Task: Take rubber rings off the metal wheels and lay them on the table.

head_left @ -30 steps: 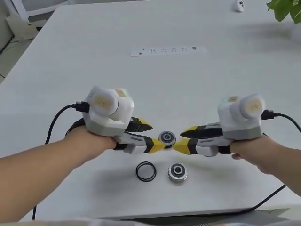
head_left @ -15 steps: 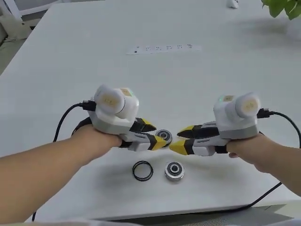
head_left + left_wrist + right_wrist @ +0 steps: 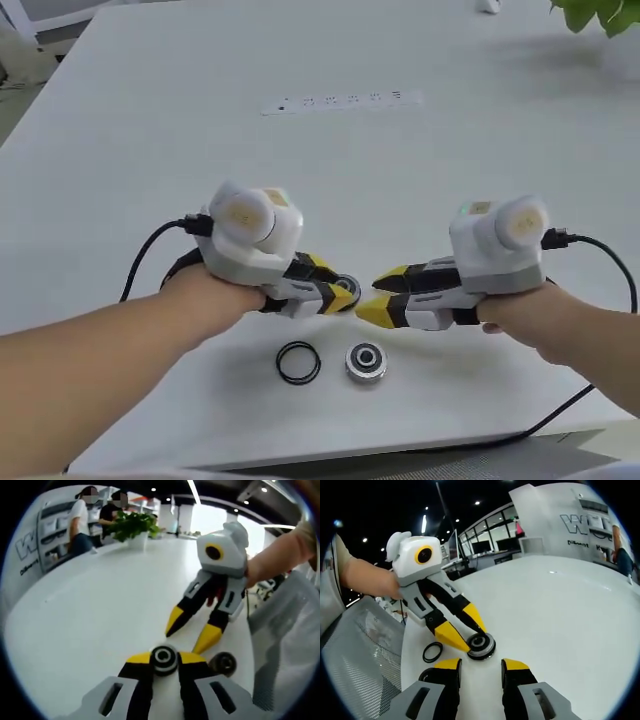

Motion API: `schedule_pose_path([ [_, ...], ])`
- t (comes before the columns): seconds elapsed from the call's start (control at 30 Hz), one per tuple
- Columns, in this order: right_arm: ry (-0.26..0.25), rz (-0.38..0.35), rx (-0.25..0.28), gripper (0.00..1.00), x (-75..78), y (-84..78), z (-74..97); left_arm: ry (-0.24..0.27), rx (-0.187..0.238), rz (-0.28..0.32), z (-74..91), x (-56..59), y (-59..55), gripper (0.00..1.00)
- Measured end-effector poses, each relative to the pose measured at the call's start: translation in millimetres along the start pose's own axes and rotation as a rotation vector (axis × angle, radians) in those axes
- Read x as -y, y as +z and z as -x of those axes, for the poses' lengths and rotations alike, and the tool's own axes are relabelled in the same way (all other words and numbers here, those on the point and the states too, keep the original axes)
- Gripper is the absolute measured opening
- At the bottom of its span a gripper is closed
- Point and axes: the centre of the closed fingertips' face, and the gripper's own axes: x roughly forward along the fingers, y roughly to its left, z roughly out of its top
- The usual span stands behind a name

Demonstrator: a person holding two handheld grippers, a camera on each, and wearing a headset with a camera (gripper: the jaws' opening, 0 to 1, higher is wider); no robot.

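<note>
Your right tool (image 3: 380, 296) has drawn back from the wheel (image 3: 164, 659), jaws narrowly apart and empty; your left tool (image 3: 338, 296) grips it, half hiding it in the head view.

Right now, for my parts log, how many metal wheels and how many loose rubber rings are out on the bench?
Metal wheels: 2, the table wheel and the held wheel in the left gripper.
Loose rubber rings: 1, the black ring.
Total: 3.
</note>
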Motion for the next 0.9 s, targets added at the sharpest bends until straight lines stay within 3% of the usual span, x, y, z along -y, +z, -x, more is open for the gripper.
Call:
schedule_pose_path([
  [0.23,-0.001,0.002,0.0,0.3,1.0,-0.1,-0.3,0.024,-0.013,-0.1,0.3,2.6,0.5,0.16],
  [0.9,0.002,0.034,0.024,0.32,-2.7,9.9,-17.5,0.044,0.002,-0.097,0.8,0.3,-0.1,0.14],
])
